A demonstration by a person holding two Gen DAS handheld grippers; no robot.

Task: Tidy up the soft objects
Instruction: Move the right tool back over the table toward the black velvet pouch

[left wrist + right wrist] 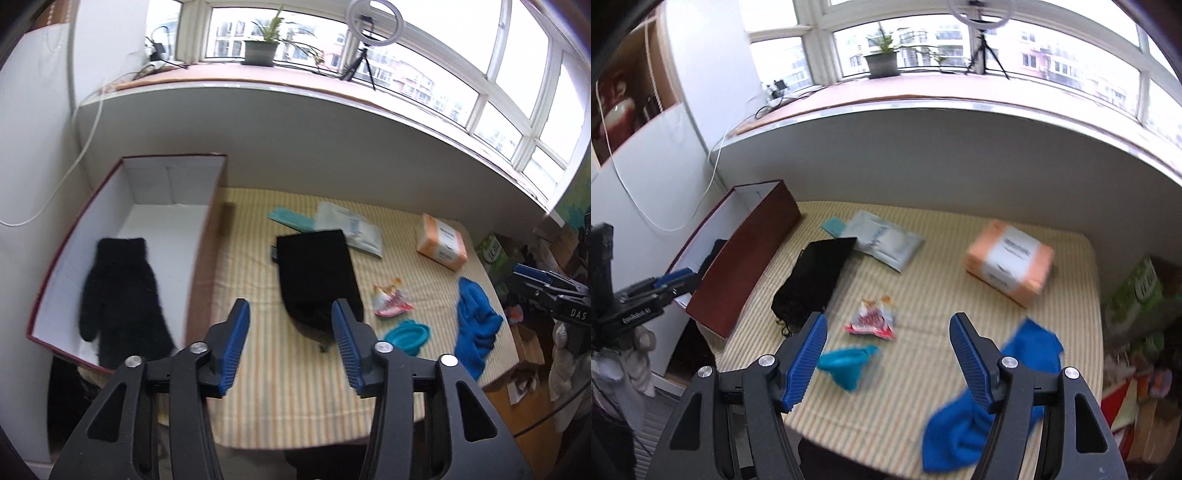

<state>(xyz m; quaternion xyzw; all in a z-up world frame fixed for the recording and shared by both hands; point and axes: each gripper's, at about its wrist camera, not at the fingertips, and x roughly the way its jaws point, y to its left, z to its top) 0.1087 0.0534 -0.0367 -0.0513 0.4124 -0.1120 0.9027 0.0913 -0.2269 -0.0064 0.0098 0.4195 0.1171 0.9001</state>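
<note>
A black glove lies inside the open red box with white lining; the box also shows in the right wrist view. A black cloth pouch lies on the striped table, just beyond my open, empty left gripper. It also shows in the right wrist view. A blue cloth lies at the table's front right, partly behind the right finger of my open, empty right gripper; it also shows in the left wrist view.
On the table are a teal silicone funnel, a red-and-white snack wrapper, an orange tissue pack, a white plastic pouch and a teal flat item. A green box stands off the right edge. A wall rises behind.
</note>
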